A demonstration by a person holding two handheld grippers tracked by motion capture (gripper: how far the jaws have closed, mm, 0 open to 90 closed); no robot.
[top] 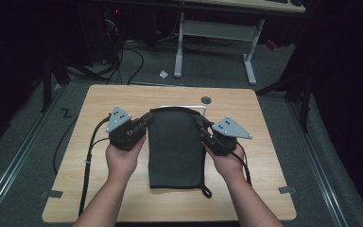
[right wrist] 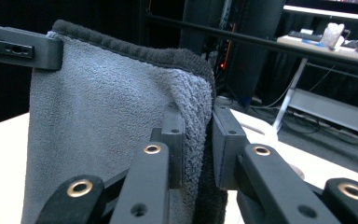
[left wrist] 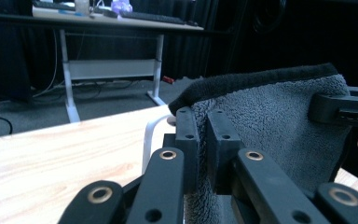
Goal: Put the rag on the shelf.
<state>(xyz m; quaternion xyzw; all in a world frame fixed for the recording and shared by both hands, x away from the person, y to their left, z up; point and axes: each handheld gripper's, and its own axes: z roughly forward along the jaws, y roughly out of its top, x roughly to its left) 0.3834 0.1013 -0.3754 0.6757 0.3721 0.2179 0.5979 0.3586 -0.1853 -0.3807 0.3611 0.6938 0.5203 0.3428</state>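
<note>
The grey towel [top: 176, 146] is hanging between the two far corners, its long axis running near to far over the desk [top: 99, 101]. The left hand-held gripper [top: 147, 118] and right hand-held gripper [top: 199, 122] are each clamping one corner.

The dark grey terry-cloth towel with a black stitched hem [top: 176, 146] hangs stretched out as a tall rectangle, its two upper corners lifted and its lower edge low over the light wooden worktop [top: 99, 189]. A thin black loop dangles at its lower right corner. Up close the fabric shows a looped, nubby pile [left wrist: 279, 116], folded double at one upper corner [right wrist: 193, 100].
</note>
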